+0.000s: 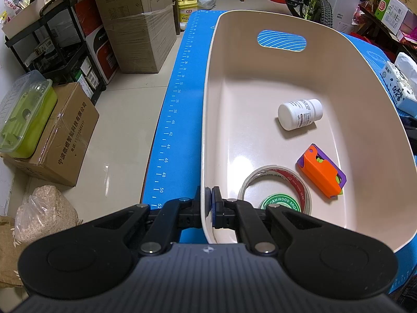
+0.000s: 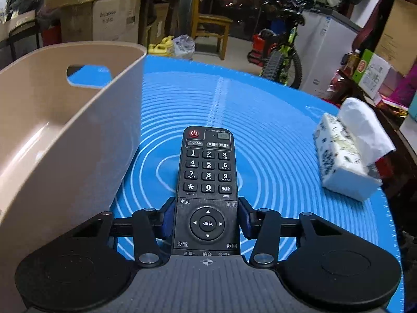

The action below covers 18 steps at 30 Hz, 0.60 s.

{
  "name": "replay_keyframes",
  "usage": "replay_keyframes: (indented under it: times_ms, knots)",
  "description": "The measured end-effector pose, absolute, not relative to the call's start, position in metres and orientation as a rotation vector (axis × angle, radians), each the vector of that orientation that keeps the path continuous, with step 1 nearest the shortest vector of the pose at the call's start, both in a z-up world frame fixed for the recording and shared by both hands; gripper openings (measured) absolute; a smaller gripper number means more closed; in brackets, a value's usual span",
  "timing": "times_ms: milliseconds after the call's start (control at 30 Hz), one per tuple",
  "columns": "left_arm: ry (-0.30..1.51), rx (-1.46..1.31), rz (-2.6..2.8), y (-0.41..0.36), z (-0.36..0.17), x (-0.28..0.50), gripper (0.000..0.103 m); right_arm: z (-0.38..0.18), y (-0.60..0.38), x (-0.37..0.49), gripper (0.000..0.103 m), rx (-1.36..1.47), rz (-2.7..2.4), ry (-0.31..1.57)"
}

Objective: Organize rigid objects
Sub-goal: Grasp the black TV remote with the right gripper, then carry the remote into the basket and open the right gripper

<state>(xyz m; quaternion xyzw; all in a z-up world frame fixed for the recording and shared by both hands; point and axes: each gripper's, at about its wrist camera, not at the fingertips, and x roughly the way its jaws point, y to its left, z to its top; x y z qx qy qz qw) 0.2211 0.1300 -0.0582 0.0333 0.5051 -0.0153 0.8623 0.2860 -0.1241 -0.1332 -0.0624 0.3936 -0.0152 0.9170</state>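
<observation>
A beige plastic basket stands on the blue mat. My left gripper is shut on the basket's near left rim, one pad inside and one outside. Inside lie a white pill bottle on its side, an orange and purple toy, and a clear tape roll with a green round tin in its hole. In the right wrist view a black remote control lies on the mat just right of the basket. My right gripper has its blue pads against the remote's lower sides.
A tissue pack sits near the mat's right edge, also seen as the tissue pack beside the basket. Cardboard boxes, a black shelf and a bicycle stand around the table on the floor.
</observation>
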Motion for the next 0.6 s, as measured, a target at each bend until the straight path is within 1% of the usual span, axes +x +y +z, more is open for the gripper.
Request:
replay_keyframes:
  times_ms: [333, 600]
  knots:
    - [1.059, 0.071, -0.032, 0.13, -0.058, 0.221, 0.006, -0.074, -0.131, 0.266, 0.054, -0.07, -0.022, 0.703]
    - [1.059, 0.071, -0.032, 0.13, -0.058, 0.221, 0.006, -0.024, -0.097, 0.249, 0.054, -0.092, 0.08, 0.592]
